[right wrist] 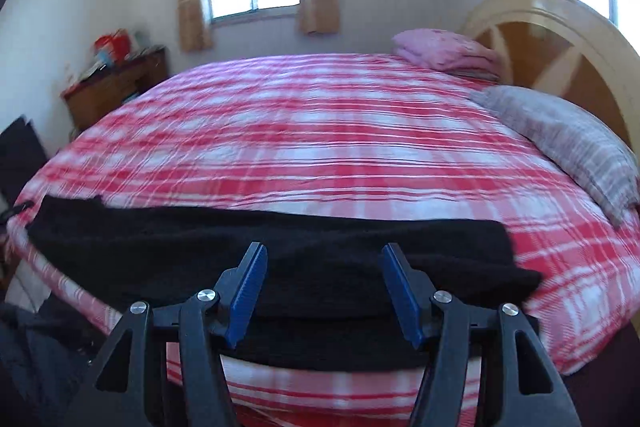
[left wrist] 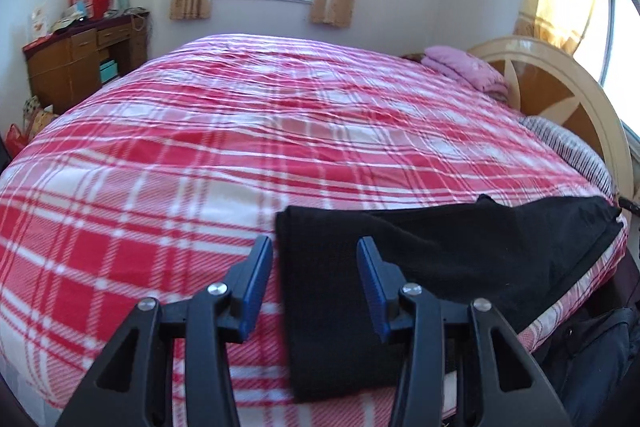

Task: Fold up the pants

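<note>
On bed (left wrist: 200, 155), black pants (left wrist: 400, 267); both grippers gaping above.

The big bed (left wrist: 240, 131) with the red and white checked cover is mostly bare, so a gripper could pass freely over its middle, its left part and its far side. The black pants (right wrist: 280, 259) lie flat along the near edge and take up that strip. On the far right, a folded pink blanket (right wrist: 448, 53) sits near the round headboard (right wrist: 560, 43), with a grey striped pillow (right wrist: 568, 143) just in front of it. These block the right end. Beyond the bed's far left corner stands a brown desk (left wrist: 80, 63) piled with things. Something dark lies low beside the bed (left wrist: 592, 355).
</note>
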The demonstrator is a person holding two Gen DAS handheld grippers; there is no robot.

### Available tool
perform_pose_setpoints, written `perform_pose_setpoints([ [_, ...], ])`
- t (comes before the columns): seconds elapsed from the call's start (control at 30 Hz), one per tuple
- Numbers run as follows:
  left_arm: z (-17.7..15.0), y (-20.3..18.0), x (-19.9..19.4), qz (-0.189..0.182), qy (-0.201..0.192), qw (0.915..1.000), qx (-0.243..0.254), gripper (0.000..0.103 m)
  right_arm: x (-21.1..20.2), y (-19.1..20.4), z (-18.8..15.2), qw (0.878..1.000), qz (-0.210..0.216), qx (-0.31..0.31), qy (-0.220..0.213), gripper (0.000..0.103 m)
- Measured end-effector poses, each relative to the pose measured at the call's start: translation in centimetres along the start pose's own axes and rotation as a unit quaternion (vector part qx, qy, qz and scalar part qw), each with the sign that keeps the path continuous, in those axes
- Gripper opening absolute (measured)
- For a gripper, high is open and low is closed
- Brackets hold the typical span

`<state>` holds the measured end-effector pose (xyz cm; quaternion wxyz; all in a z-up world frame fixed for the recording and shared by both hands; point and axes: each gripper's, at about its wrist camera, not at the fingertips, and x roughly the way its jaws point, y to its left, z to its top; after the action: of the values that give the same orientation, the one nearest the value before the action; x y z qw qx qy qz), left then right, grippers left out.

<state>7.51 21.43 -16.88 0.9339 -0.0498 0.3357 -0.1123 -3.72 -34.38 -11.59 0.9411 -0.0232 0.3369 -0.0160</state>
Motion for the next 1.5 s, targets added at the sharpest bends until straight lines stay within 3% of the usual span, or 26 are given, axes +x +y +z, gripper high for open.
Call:
perform_pose_setpoints([
  [0.1, 0.5, -0.6, 2.0, 0.011, 0.034, 0.9993, 0.01, 0.047, 2.4, 3.4, 0.2, 0.999, 0.022, -0.032, 0.014, 0.061],
  [0.2, 0.4, -0.1, 3.5, 0.026, 0.059, 0.9979, -0.005, 0.041, 4.5, 6.2, -0.2, 0.997, 0.047, -0.041, 0.033, 0.061],
  [0.27, 0.5, 0.1, 3.5, 0.029, 0.056, 0.998, -0.008, 0.024, 5.5, 8.0, -0.6, 0.996, 0.065, -0.049, 0.042, 0.061],
  [0.33, 0.7, 0.3, 3.4, 0.035, 0.059, 0.9976, -0.014, 0.015, 6.3, 10.2, -1.5, 0.992, 0.083, -0.073, 0.056, 0.061],
  [0.47, 1.0, 0.4, 3.7, 0.039, 0.062, 0.9971, -0.023, 0.014, 7.1, 14.7, -3.5, 0.98, 0.085, -0.161, 0.079, 0.061],
  [0.67, 1.3, 1.0, 4.4, 0.038, 0.053, 0.9964, -0.054, 0.015, 7.3, 17.6, -5.6, 0.967, 0.078, -0.222, 0.093, 0.061],
  [0.8, 1.5, -0.3, 3.2, 0.06, 0.045, 0.9961, -0.046, 0.015, 8.0, 18.7, -5.9, 0.963, 0.058, -0.25, 0.088, 0.061],
  [0.87, 1.6, -1.4, 2.3, 0.066, 0.034, 0.9965, -0.037, 0.015, 8.3, 19.0, -5.9, 0.961, 0.048, -0.259, 0.086, 0.055],
  [0.93, 1.9, -2.6, 1.8, 0.058, 0.027, 0.9976, -0.025, 0.019, 8.5, 18.8, -5.5, 0.962, 0.062, -0.25, 0.09, 0.034],
  [1.0, 2.1, -4.0, 1.3, 0.048, 0.023, 0.9984, -0.015, 0.031, 8.5, 18.8, -5.3, 0.964, 0.061, -0.244, 0.089, 0.019],
  [1.07, 2.3, -5.5, 1.2, 0.03, 0.021, 0.9993, -0.009, 0.053, 8.0, 18.8, -5.2, 0.965, 0.066, -0.239, 0.082, 0.007],
  [1.1, 2.3, -6.1, 1.1, 0.023, 0.022, 0.9995, -0.006, 0.055, 7.7, 18.8, -5.1, 0.966, 0.07, -0.236, 0.081, 0.004],
  [1.33, 1.6, -11.4, 1.5, -0.031, 0.042, 0.9977, 0.043, 0.056, 5.4, 18.8, -5.7, 0.965, 0.074, -0.237, 0.085, 0.002],
  [1.5, 0.5, -13.9, 2.6, -0.053, 0.065, 0.9942, 0.068, 0.058, 7.0, 18.8, -6.9, 0.964, 0.095, -0.22, 0.116, 0.0],
])
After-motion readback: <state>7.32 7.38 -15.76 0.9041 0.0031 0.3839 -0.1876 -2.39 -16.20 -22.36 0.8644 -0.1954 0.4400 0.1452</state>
